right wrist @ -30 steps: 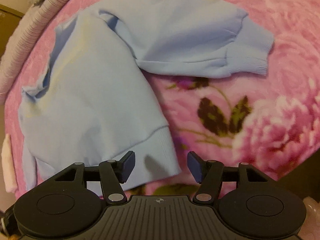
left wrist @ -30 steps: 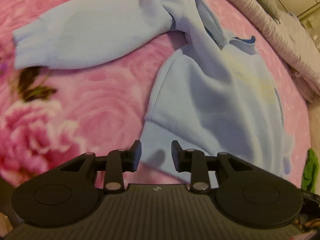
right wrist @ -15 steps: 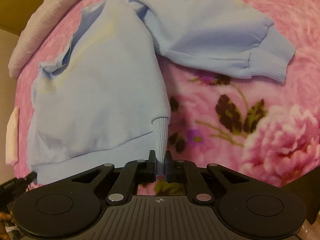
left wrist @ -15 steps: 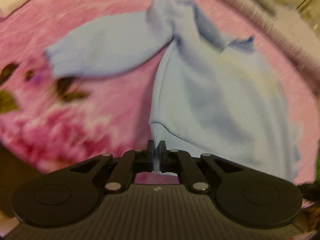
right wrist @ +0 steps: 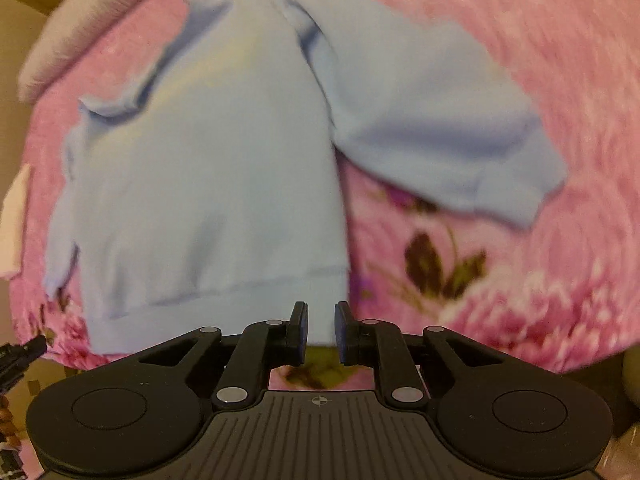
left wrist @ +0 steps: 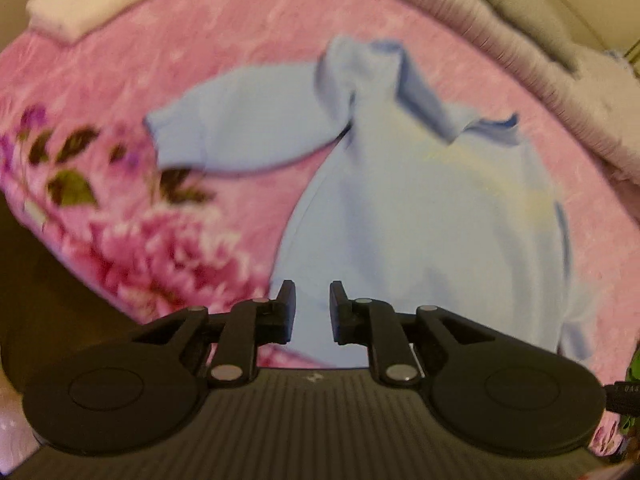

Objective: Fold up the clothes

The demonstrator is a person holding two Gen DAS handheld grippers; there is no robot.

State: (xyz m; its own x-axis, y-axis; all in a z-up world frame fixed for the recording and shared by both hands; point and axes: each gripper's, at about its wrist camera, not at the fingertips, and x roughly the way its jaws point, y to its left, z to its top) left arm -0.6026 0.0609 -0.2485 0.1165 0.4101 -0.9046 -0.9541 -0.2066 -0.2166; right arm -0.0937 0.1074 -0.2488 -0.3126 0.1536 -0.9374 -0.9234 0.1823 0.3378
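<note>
Lying flat on the pink flowered bed (left wrist: 248,52), the light blue sweatshirt (left wrist: 420,216) stretches straight away from both claws: hem nearest, collar farthest, one sleeve thrown out to each side. Each claw sits at its own bottom corner of the hem, so neither is closer than the other.

On the left, the left claw (left wrist: 312,312) has its jaws parted and opening, the hem corner showing in the gap but the pads not visibly pressing it.

On the right, the right claw (right wrist: 321,330) stands over the other corner of the sweatshirt (right wrist: 208,168), jaws a little apart and opening, with the hem edge between them and no clear pinch.

By my judgement, the next fold runs hem toward collar.
</note>
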